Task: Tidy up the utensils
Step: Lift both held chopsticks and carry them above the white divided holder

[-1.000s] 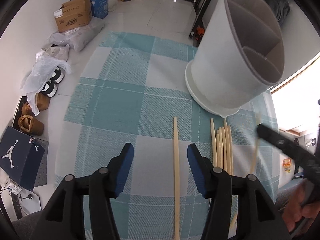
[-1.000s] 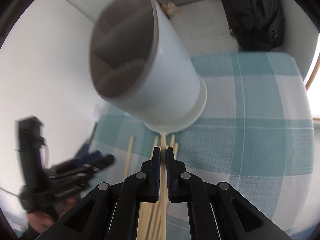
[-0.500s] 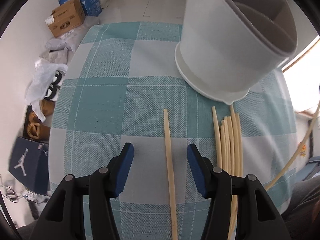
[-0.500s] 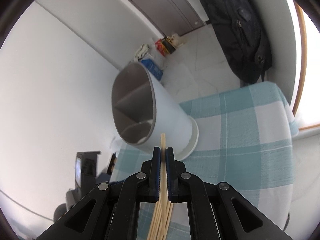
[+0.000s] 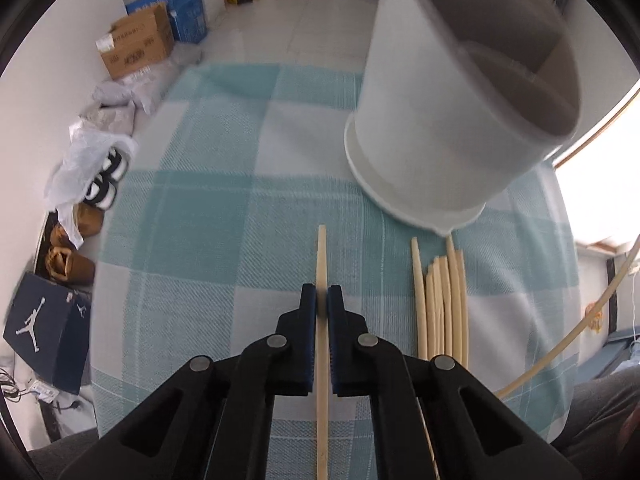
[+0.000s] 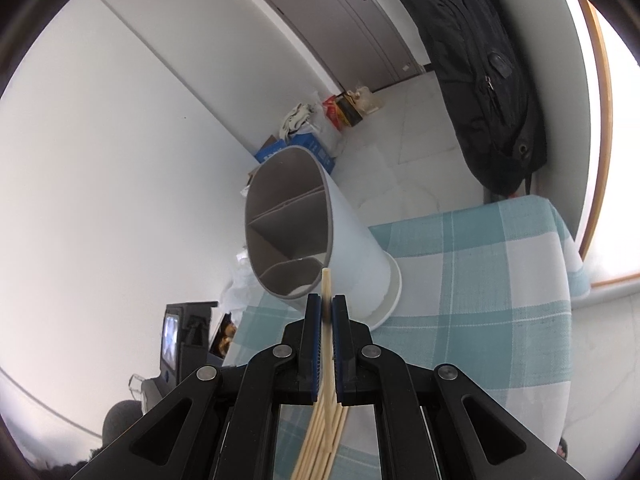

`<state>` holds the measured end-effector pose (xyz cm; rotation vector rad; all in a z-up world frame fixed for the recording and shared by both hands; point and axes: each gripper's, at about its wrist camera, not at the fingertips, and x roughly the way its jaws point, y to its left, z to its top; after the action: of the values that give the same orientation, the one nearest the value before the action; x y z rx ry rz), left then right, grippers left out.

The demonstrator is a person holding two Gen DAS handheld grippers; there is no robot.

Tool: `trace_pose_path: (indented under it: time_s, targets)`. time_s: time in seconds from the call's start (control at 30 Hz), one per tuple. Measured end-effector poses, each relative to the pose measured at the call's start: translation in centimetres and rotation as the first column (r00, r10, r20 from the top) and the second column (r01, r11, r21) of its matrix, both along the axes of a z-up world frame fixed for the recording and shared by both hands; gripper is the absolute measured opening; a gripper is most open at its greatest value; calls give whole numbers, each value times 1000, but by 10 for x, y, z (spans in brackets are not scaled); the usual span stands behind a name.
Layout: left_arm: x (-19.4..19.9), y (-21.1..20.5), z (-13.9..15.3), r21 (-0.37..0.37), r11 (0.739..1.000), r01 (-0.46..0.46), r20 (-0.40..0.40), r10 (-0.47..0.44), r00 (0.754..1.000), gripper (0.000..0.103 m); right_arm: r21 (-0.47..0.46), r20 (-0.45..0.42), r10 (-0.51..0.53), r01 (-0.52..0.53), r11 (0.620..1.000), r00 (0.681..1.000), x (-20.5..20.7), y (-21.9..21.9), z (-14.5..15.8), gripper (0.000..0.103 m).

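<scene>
My left gripper (image 5: 321, 300) is shut on a single wooden chopstick (image 5: 322, 252) that lies on the checked cloth. Several more chopsticks (image 5: 442, 304) lie in a bundle to its right, near the foot of the white utensil holder (image 5: 448, 120). My right gripper (image 6: 327, 306) is shut on one chopstick (image 6: 326, 284), raised above the table, its tip pointing at the rim of the white holder (image 6: 352, 256), whose grey divided compartments (image 6: 288, 232) are seen from the side. That raised chopstick also shows at the right edge of the left wrist view (image 5: 580, 328).
The table carries a teal and white checked cloth (image 5: 224, 208). Cardboard boxes (image 5: 136, 46), bags and shoes (image 5: 100, 184) sit on the floor to the left. A black backpack (image 6: 488, 80) hangs beyond the table's far edge.
My left gripper has shut on the single chopstick. My right gripper has lifted its chopstick higher and away from the holder, tip toward the holder's opening.
</scene>
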<state>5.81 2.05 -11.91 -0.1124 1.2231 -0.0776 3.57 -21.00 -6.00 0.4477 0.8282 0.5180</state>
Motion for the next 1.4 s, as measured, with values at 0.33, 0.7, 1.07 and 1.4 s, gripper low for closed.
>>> trace_pose_path:
  time_s: [0.33, 0.7, 1.07, 1.4]
  targets:
    - [-28, 8, 55, -112, 993, -37, 275, 67, 959, 1, -42, 94, 22, -18, 999, 995, -17, 11, 14, 4]
    - [-42, 11, 81, -140, 989, 42, 393, 17, 920, 1, -85, 186, 28, -12, 996, 982, -38, 30, 30, 4]
    - [-46, 12, 116, -137, 985, 108, 441, -37, 897, 1, -128, 253, 53, -21, 992, 966, -44, 49, 61, 4]
    - [-21, 19, 183, -185, 976, 112, 538, 5, 843, 1, -124, 287, 55, -20, 992, 956, -20, 45, 120, 4]
